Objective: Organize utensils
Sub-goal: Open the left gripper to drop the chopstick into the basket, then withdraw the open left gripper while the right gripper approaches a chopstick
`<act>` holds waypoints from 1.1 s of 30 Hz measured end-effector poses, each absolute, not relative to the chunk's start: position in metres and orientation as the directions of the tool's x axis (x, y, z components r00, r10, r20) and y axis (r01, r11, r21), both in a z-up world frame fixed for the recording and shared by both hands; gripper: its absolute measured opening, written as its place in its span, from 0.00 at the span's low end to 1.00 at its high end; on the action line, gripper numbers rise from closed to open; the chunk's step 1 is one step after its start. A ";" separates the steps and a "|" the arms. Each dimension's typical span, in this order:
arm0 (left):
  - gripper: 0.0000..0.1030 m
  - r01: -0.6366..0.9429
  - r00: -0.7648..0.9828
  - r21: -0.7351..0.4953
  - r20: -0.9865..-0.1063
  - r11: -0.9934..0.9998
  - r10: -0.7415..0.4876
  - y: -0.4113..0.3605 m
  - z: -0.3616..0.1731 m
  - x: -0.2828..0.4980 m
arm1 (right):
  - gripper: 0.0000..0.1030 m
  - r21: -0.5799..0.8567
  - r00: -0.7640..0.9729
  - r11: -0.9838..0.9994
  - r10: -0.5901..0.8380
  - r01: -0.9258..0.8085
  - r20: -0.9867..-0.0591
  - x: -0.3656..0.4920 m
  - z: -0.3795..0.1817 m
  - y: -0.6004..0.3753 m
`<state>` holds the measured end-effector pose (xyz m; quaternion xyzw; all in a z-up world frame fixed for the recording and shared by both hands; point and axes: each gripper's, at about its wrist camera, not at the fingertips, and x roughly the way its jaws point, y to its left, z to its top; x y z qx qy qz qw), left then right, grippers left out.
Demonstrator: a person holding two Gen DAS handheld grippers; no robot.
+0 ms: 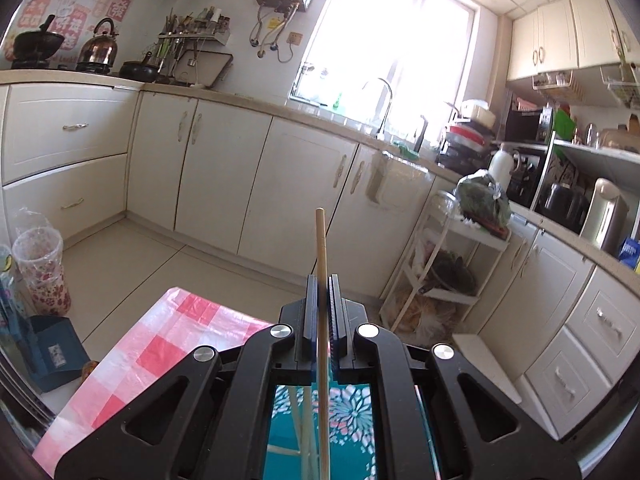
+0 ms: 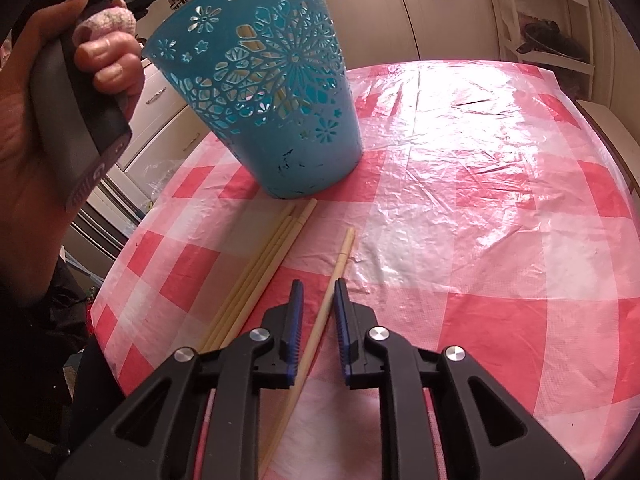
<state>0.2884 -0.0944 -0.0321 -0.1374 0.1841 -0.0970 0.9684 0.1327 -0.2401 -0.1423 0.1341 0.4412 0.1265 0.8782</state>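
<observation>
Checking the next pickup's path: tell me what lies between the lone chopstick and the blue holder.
Right wrist view: only bare checkered tablecloth separates the lone chopstick from the blue holder; the chopstick bundle lies just left.

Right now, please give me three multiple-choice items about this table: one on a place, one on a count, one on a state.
1. Where does the blue holder stand?
A. on the checked tablecloth
B. on the floor
C. on the counter

2. How many chopsticks lie bundled left of the single chopstick?
A. one
B. about four
C. ten

3. What is the left tool doing?
A. open, empty
B. shut on a chopstick
C. gripping the holder

Answers: 1 A, its base rests on the cloth. 2 B, the bundle shows about four sticks. 3 B, its jaws pinch the stick; the right tool is open around the single chopstick.
</observation>
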 end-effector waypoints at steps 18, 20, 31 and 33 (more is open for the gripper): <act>0.80 0.025 0.918 -0.145 -0.389 0.989 -0.080 -0.027 -0.034 0.180 | 0.16 0.331 0.585 0.938 0.327 -0.104 -0.742 0.132 -0.143 -0.237; 0.87 -0.007 0.915 -0.139 -0.400 0.990 -0.050 -0.010 -0.040 0.163 | 0.18 0.325 0.587 0.940 0.322 -0.106 -0.742 0.131 -0.142 -0.235; 0.90 -0.080 0.797 -0.240 -0.599 0.968 -0.082 0.052 -0.097 0.126 | 0.45 0.082 0.610 0.983 0.168 -0.167 -0.775 0.125 -0.140 -0.198; 0.91 -0.071 0.787 -0.242 -0.610 0.968 -0.095 0.055 -0.100 0.123 | 0.48 0.057 0.612 0.986 0.142 -0.157 -0.778 0.125 -0.141 -0.197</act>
